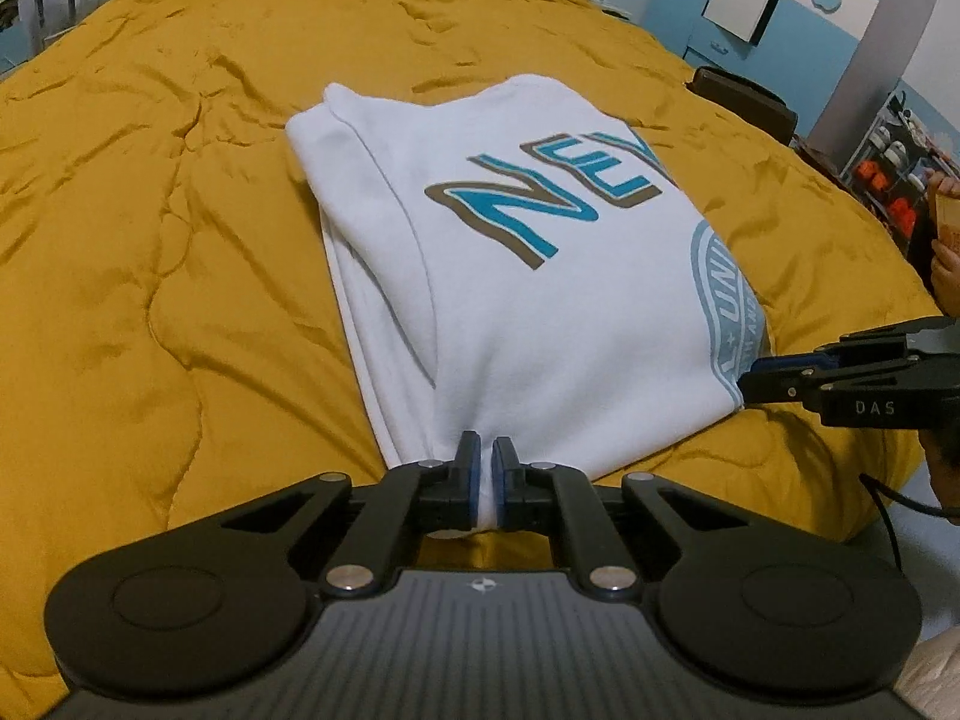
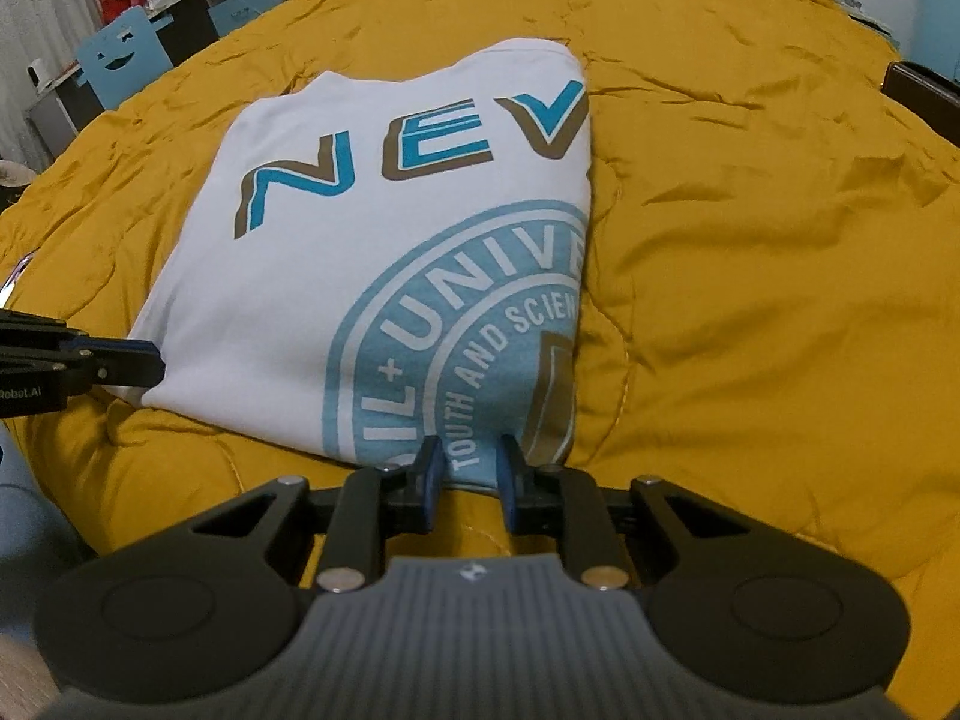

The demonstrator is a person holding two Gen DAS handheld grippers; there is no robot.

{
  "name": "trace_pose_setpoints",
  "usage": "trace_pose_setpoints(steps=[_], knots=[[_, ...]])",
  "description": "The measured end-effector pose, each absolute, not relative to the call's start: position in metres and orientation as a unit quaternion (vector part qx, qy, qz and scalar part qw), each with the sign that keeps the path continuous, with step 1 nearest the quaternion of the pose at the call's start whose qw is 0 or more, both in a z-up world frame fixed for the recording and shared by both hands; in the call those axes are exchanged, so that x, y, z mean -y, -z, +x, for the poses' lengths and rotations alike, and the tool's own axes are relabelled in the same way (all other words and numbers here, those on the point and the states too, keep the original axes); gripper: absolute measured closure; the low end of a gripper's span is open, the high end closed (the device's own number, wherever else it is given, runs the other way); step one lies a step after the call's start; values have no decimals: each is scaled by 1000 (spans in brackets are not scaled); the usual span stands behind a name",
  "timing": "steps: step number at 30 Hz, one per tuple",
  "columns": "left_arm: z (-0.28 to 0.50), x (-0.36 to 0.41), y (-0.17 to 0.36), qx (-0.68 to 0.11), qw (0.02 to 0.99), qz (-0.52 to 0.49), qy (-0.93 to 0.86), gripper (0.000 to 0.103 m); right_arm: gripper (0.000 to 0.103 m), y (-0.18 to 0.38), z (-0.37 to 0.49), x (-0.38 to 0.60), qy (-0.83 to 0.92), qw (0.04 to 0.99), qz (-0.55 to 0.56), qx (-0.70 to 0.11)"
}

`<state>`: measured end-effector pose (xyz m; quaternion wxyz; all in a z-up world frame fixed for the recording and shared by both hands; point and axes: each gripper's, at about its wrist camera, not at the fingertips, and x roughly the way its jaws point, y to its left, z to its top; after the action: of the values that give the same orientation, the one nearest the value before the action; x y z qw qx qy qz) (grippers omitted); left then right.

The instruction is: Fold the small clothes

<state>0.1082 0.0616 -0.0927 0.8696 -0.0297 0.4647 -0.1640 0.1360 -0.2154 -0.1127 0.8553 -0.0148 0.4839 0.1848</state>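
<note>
The left gripper [image 1: 486,459] pinches the near left corner of the folded white T-shirt [image 1: 528,276] lying on the mustard quilt [image 1: 180,240]. The right gripper [image 2: 471,465] stands spread at the shirt's near right corner, its fingertips straddling the hem.

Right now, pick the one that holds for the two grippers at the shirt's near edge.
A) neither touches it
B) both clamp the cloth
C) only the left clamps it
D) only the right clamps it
C: the left gripper pinches a bunch of the white shirt between nearly closed fingers, while the right gripper stands open at the hem.
</note>
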Motion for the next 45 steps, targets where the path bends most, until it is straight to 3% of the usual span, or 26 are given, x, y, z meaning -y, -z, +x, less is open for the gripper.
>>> trace_pose_setpoints(steps=[4,10,13,15,20,24,32,45], knots=[[100,-52,65,-445,880,-1,165,91,90,91,138,206,-181,855,-42,-485],[92,-40,14,-365,919,46,143,73,76,33,124,215,-206,880,-19,-428],[88,-28,-11,-323,937,82,107,51,65,2,115,216,-209,901,-8,-380],[84,-22,-25,-302,945,84,93,35,49,-15,108,216,-202,914,1,-351],[62,-11,-39,-253,964,55,61,15,40,-35,83,206,-167,940,-1,-297],[48,-6,-40,-236,970,48,36,8,23,-37,58,204,-170,950,18,-262],[27,1,-16,-241,968,61,18,7,22,-16,23,191,-157,956,3,-249],[27,0,33,-338,940,53,14,7,22,44,33,184,-131,928,1,-348]])
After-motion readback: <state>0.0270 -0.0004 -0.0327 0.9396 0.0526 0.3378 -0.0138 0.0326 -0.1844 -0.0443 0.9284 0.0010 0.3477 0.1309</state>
